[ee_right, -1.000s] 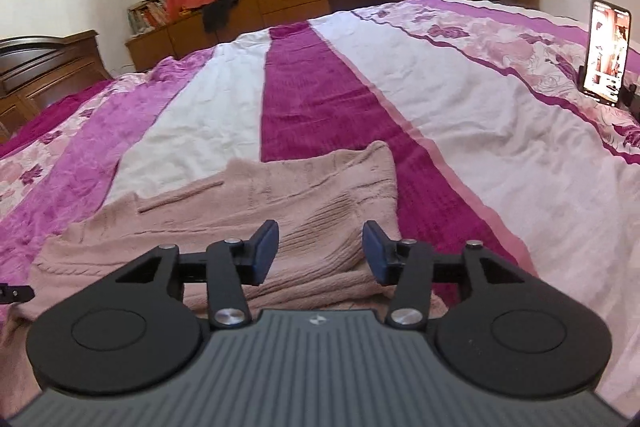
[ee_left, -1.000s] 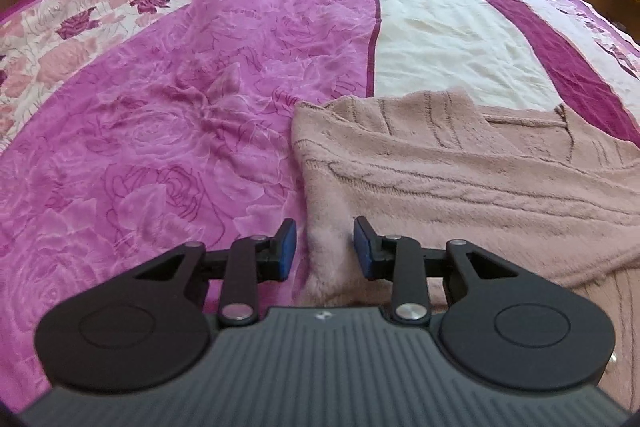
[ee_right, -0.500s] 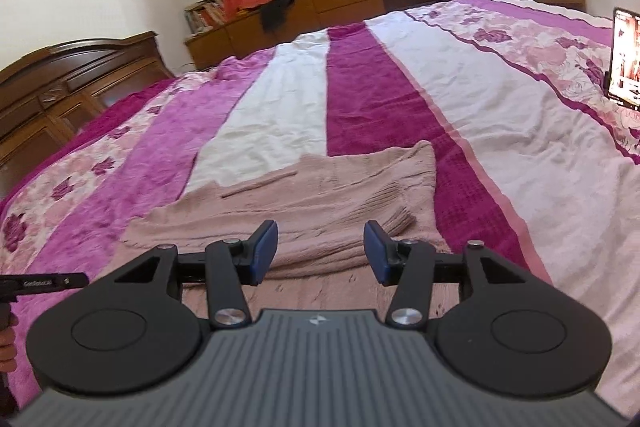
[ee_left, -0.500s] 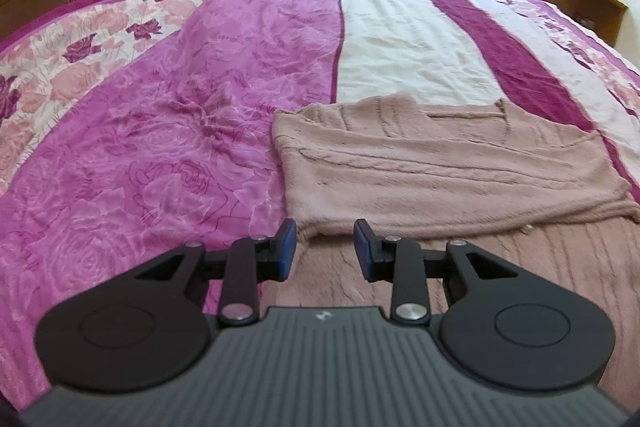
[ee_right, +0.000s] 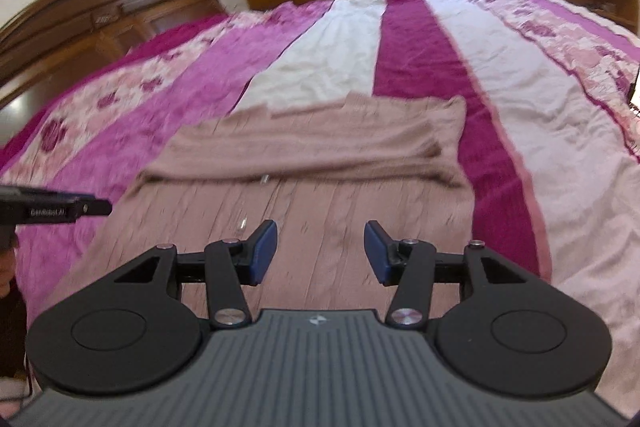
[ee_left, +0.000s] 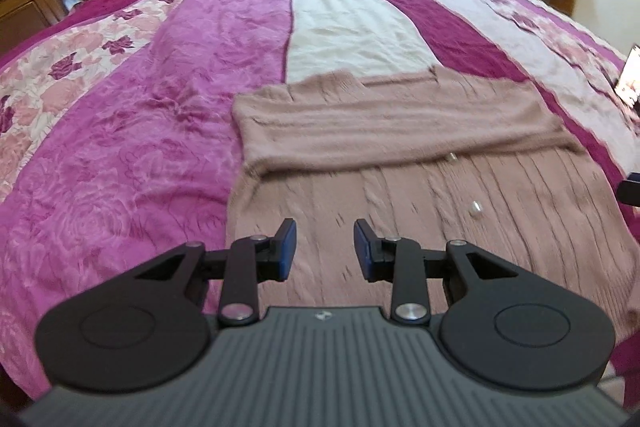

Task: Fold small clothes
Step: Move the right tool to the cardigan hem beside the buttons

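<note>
Sweater [ee_left: 400, 123] half-folded on bedspread [ee_left: 160, 87], left gripper [ee_left: 324, 253] and right gripper [ee_right: 320, 253] – fingers spread, empty

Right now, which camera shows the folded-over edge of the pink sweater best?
The left wrist view: the folded edge runs sharp across the sweater, end to end. The right wrist view shows the same edge, but more blurred by motion.

Dusty-pink ribbed knit sweater [ee_left: 400, 131], soft and fuzzy, matt. Crinkled cloth bedspread [ee_left: 160, 99] with a slight sheen. Polished dark wood headboard [ee_right: 100, 15], glossy. Matt black plastic left hand-held gripper [ee_left: 325, 254], blue rubbery pads [ee_left: 287, 247], bright metal pivot pins [ee_left: 407, 310].
</note>
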Available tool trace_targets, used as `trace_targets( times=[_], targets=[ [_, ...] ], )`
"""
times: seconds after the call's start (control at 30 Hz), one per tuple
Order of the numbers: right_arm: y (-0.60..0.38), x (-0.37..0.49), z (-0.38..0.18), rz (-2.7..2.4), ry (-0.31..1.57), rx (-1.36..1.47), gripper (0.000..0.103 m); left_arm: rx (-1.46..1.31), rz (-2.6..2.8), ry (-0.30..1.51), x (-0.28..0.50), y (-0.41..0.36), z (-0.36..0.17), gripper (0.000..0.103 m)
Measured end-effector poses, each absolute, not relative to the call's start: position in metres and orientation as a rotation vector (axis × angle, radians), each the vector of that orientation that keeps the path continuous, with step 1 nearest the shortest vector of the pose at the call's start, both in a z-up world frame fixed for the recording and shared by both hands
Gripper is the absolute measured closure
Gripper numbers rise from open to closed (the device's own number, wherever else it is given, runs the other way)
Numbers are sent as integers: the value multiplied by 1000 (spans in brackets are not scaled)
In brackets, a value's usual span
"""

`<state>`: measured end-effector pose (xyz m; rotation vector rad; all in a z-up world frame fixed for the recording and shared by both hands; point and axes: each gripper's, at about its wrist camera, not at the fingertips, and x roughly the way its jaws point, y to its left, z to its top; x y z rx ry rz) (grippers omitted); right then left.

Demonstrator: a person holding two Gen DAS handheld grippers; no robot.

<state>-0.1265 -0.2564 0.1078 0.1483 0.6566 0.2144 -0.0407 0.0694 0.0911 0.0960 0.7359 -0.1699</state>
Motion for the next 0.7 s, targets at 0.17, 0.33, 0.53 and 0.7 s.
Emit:
trace_targets(
  times=[0.17, 0.33, 0.53, 0.7],
  targets=[
    [-241, -143, 92, 291, 726, 66, 47, 125, -200, 764, -61, 64, 80, 69],
    [-218, -154, 75, 383, 813, -54, 47, 142, -219, 799, -74, 58, 66, 69],
    [-194, -164, 59, 493, 908, -160, 47, 151, -247, 810, -83, 52, 58, 69],
    [-172, -166, 45, 574, 992, -264, 47, 147, -261, 820, -87, 50, 54, 69]
  ],
)
